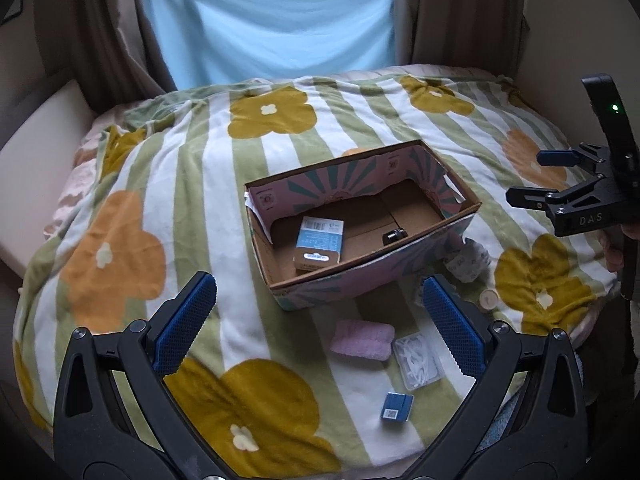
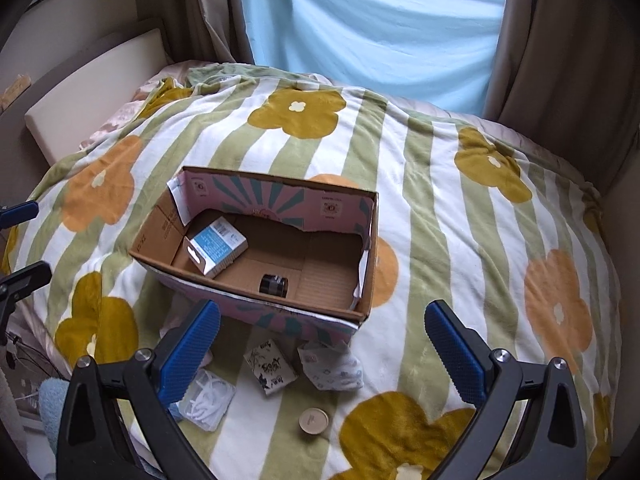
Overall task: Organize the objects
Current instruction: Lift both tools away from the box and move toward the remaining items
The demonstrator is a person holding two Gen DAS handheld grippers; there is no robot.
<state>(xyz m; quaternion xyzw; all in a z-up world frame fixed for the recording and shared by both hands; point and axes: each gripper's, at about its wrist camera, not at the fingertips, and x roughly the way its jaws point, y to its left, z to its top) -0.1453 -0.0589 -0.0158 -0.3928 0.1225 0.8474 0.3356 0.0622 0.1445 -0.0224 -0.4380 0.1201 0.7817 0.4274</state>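
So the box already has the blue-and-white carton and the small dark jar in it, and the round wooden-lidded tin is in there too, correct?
Not quite. The cardboard box holds only the blue-and-white carton and the small dark jar. The round tin lies outside, on the blanket in front of the box, as the right wrist view shows.
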